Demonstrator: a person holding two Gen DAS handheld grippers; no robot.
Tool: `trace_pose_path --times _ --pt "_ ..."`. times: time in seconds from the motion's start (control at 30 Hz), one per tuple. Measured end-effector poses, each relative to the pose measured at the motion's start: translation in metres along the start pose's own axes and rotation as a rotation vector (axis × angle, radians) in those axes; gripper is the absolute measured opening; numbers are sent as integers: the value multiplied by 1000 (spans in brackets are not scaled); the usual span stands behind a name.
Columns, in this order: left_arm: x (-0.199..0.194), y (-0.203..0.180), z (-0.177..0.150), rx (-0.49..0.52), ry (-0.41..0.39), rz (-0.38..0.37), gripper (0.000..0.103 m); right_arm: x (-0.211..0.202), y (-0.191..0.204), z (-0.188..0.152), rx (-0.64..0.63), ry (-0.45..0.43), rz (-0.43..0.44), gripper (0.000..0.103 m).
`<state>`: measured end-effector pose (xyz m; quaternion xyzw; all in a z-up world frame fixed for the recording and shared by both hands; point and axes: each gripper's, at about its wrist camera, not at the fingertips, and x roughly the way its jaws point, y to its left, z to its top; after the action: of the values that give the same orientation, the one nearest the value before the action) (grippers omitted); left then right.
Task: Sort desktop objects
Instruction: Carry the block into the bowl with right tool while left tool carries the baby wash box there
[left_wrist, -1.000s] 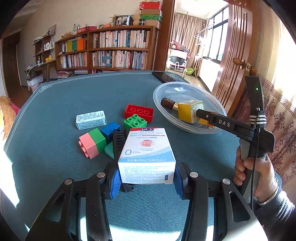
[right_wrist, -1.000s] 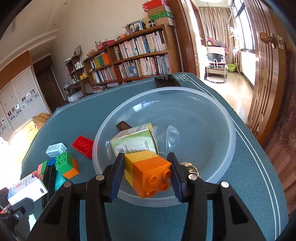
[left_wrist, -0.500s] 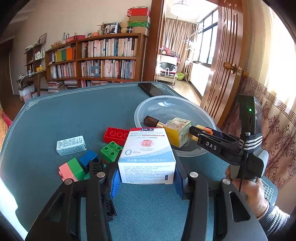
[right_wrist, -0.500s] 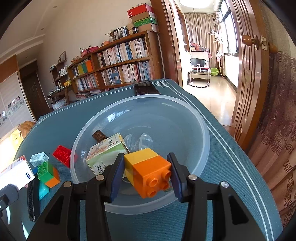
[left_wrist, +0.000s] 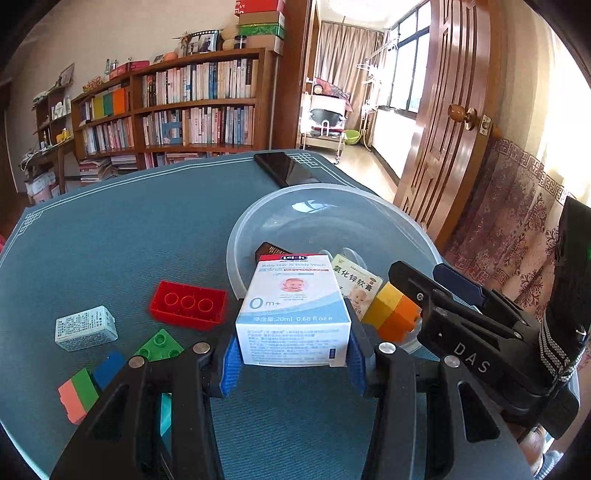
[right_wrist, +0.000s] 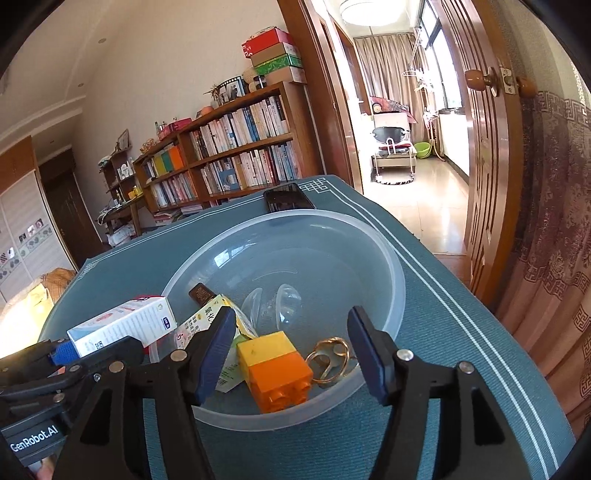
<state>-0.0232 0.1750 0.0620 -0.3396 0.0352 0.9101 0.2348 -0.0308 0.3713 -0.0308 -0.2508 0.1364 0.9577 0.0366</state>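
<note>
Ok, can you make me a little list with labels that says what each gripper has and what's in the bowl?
left gripper: shut on baby wash box
right gripper: open, holding nothing
bowl: clear plastic, on the teal table
in bowl: yellow-orange block, ointment box, gold rings, dark tube
outside the bowl: red brick, small white box

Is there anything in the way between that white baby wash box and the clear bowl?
Partly. The baby wash box, held in the left tool, is at the bowl's near rim. The open right tool hovers over the bowl, and a yellow-orange block and ointment box fill the near side.
</note>
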Motion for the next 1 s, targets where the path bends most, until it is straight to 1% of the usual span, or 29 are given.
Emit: trace_pose_path --times 0.13,0.27,0.33,0.43,0.53,0.67,0.77,0.87,1.0 --pt "17 -5 5 -6 19 -7 50 -6 -4 0 38 -35 -2 70" --pt "32 -5 7 -24 40 -21 50 -11 -14 1 92 -66 -35 70" --pt "35 -6 8 -16 24 -15 50 -13 -18 2 115 -77 -59 70" --pt "38 -6 12 -22 17 -31 50 -15 -22 2 138 -86 -79 70" --pt "43 -5 16 -24 5 -40 50 -17 -24 1 140 -94 -93 71" --pt "53 -3 25 -46 3 -57 50 -20 -23 1 139 -111 -115 76" --pt "63 -1 34 -71 14 -72 50 -20 -25 1 146 -118 -130 78" --pt "73 3 40 -106 34 -100 50 -18 -26 1 150 -101 -133 78" --pt "81 4 36 -120 65 -122 52 -17 -28 0 154 -96 -138 79"
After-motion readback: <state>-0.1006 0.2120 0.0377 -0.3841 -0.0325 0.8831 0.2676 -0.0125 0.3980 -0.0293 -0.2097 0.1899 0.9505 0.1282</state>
